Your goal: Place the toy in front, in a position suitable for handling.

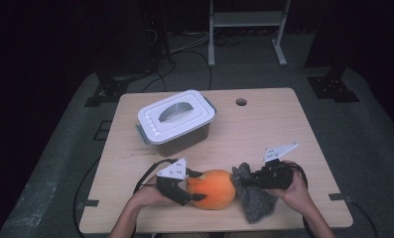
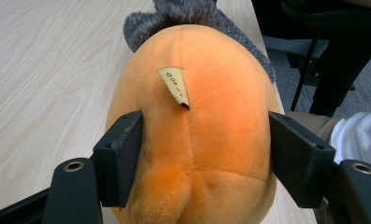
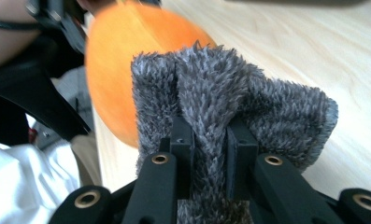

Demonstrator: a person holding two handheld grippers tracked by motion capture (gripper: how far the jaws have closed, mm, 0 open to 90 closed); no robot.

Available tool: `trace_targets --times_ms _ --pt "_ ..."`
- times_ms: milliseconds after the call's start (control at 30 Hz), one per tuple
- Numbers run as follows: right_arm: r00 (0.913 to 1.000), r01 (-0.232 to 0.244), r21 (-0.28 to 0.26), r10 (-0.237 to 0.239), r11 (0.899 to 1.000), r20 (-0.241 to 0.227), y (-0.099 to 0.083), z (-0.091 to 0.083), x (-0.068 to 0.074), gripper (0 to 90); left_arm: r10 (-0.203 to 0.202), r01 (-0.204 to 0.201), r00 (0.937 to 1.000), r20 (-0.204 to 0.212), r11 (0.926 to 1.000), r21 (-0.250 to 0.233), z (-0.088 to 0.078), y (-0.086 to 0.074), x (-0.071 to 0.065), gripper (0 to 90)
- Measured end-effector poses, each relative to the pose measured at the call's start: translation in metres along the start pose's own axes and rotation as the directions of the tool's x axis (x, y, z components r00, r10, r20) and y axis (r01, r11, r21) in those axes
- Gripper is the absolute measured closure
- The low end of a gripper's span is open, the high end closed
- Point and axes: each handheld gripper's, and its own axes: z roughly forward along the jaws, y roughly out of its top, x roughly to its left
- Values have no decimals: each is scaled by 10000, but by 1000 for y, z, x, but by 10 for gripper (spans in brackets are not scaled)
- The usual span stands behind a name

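The wooden table (image 1: 264, 124) carries a lidded plastic storage box (image 1: 176, 120) well beyond both grippers. Nearer, an orange plush toy (image 1: 213, 189) lies between the jaws of the left gripper (image 1: 196, 185), which clamp its sides; a small tag (image 2: 174, 85) sits just ahead of them. Touching the toy, a grey fuzzy cloth (image 1: 254, 194), possibly part of it, is pinched as a fold between the nearly closed jaws of the right gripper (image 1: 245, 182).

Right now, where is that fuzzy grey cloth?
In the high view the grey cloth lies near the table's front edge, right of centre, touching the orange plush toy on its left, with the right gripper pinching a fold of it.
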Motion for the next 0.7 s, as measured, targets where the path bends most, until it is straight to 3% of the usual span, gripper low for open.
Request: trace_targets --times_ms 67,233,367,600,700 --pt "9999 40 -2 -40 10000 -97 1 2 2 758 -4 4 10000 -3 10000 12 0 0 0 307" --pt "10000 29 729 -23 9973 -91 -4 14 1 758 34 -34 10000 3 10000 60 -1 -1 1 306" --pt "9999 70 923 -80 9957 99 -6 11 -2 758 -74 74 10000 -13 10000 5 -3 -2 2 304" --pt "9994 269 -386 -277 9989 -193 8 -4 7 758 195 -195 9998 29 9998 61 5 5 -3 296" --pt "9985 404 -330 -416 9986 -352 11 0 10 758 331 -331 9995 16 9994 104 7 7 -6 292"
